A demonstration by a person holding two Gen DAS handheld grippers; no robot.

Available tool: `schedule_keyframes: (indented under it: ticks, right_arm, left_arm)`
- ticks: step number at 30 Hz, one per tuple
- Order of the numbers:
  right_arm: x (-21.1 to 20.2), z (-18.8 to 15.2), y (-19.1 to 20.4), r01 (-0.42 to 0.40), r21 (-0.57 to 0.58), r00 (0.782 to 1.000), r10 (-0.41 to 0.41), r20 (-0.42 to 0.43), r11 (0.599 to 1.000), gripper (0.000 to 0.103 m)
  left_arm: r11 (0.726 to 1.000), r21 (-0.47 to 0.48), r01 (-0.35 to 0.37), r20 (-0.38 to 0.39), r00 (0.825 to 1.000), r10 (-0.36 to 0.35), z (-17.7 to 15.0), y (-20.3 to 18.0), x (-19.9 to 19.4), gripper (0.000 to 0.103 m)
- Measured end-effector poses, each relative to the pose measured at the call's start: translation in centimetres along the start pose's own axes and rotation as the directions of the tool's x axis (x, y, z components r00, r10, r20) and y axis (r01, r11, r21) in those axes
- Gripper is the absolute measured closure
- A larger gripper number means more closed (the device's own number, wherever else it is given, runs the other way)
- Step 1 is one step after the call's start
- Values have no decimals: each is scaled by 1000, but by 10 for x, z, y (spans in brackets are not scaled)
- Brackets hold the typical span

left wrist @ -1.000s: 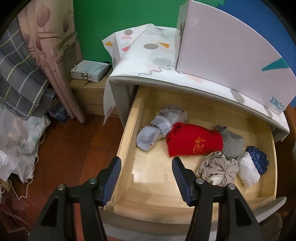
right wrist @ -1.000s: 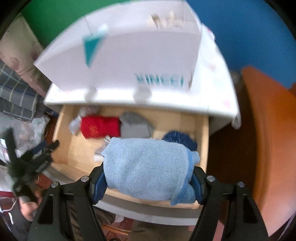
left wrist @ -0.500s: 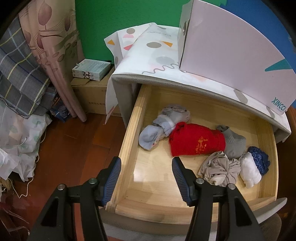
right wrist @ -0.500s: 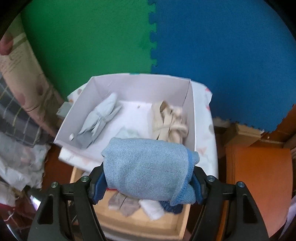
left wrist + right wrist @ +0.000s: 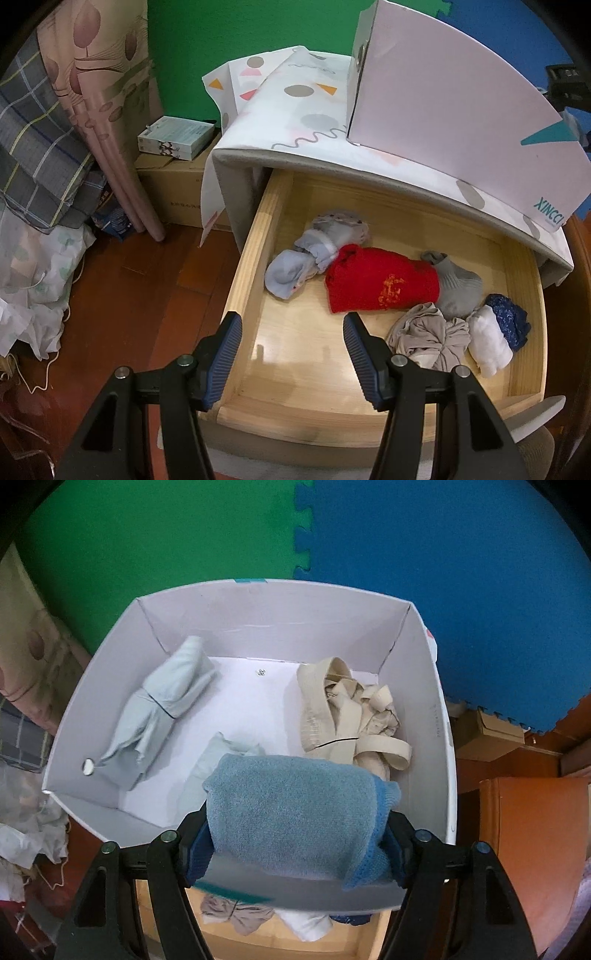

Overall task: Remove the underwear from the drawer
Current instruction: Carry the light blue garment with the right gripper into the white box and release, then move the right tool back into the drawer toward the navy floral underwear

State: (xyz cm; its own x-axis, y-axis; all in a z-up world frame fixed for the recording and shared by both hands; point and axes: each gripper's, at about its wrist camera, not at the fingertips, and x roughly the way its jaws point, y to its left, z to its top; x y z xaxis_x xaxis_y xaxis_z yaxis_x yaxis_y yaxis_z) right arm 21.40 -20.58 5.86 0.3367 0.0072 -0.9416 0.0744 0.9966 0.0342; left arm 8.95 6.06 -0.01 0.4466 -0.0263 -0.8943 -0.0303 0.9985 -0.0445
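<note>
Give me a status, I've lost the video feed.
Right tongs opening, blue roll between them, over white box. Left tongs open, empty, above drawer. Nothing in the way.

The wooden drawer [image 5: 255, 236] stands pulled out of a cabinet [image 5: 236, 177] covered with a patterned cloth [image 5: 295, 110]. On the drawer floor lie a pale blue bundle [image 5: 291, 271] at the left, a red garment [image 5: 380, 284] in the middle, then a grey piece [image 5: 458, 286], a beige bundle [image 5: 428, 338], a white roll [image 5: 489, 345] and a dark blue piece [image 5: 508, 319] at the right. A white box [image 5: 443, 110] sits on the cloth.
</note>
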Motion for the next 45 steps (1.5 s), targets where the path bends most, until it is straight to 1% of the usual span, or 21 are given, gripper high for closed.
schedule_keyframes:
  ticks: [3, 5, 9, 12, 17, 21, 23, 25, 26, 27, 29, 30, 32, 36, 43, 45]
  right_arm:
    - [5, 2, 0, 14, -1, 1000, -14, -2, 1000, 24]
    - [4, 4, 0, 11, -1, 1000, -11, 1, 1000, 23]
    - [-6, 5, -4, -31, 21, 999, 31, 12, 999, 23]
    - [-22, -3, -8, -58, 20, 998, 57, 36, 998, 23]
    - [-51, -34, -18, -73, -25, 995, 75, 72, 997, 24]
    - [-67, -72, -31, -81, -62, 993, 85, 79, 995, 25]
    - [-68, -94, -39, -79, -82, 994, 85, 68, 993, 26]
    - [-56, -112, -46, -66, -103, 997, 70, 35, 992, 32]
    - [-48, -118, -49, -59, -111, 998, 61, 11, 992, 37]
    - [-37, -125, -50, -57, -116, 998, 56, -18, 992, 46]
    - [-8, -140, -56, -51, -123, 995, 39, -96, 991, 58]
    - [8, -146, -57, -53, -123, 990, 36, -136, 991, 60]
    - [31, -156, -60, -61, -108, 983, 41, -177, 992, 60]
    - [71, -165, -57, -56, -140, 975, 24, -219, 989, 60]
    - [113, -161, -51, -70, -180, 967, 22, -255, 981, 59]
    - [120, -160, -48, -65, -205, 967, 11, -255, 977, 59]
  left_arm:
    - [1000, -2, 3, -2, 1000, -3, 0, 0, 1, 45]
    - [1000, -5, 2, -4, 1000, -2, 0, 1, 1, 45]
    - [1000, -2, -1, -7, 1000, 1, 0, 1, 2, 45]
    - [1000, -5, -1, -8, 1000, 1, -1, 1, 3, 45]
    - [1000, -10, -8, -6, 1000, 8, -2, 3, 2, 45]
    - [1000, -18, -9, -4, 1000, 9, -2, 5, 1, 45]
    - [1000, -21, -10, -4, 1000, 10, -2, 6, 1, 45]
    - [1000, -17, -13, -3, 1000, 13, -2, 5, 0, 45]
    - [1000, -15, -16, -3, 1000, 16, -2, 5, 0, 45]
    - [1000, -14, -19, -3, 1000, 19, -2, 5, 0, 45]
    - [1000, -13, -23, -4, 1000, 23, -2, 5, 0, 45]
    - [1000, -13, -23, -5, 1000, 23, -2, 5, 0, 45]
    - [1000, -16, -22, -10, 1000, 22, -2, 6, 1, 45]
    - [1000, -25, -18, -20, 1000, 18, -1, 9, 3, 45]
    - [1000, -15, -25, -28, 999, 25, -1, 5, 5, 45]
    - [1000, -16, -25, -30, 999, 25, -1, 5, 6, 45]
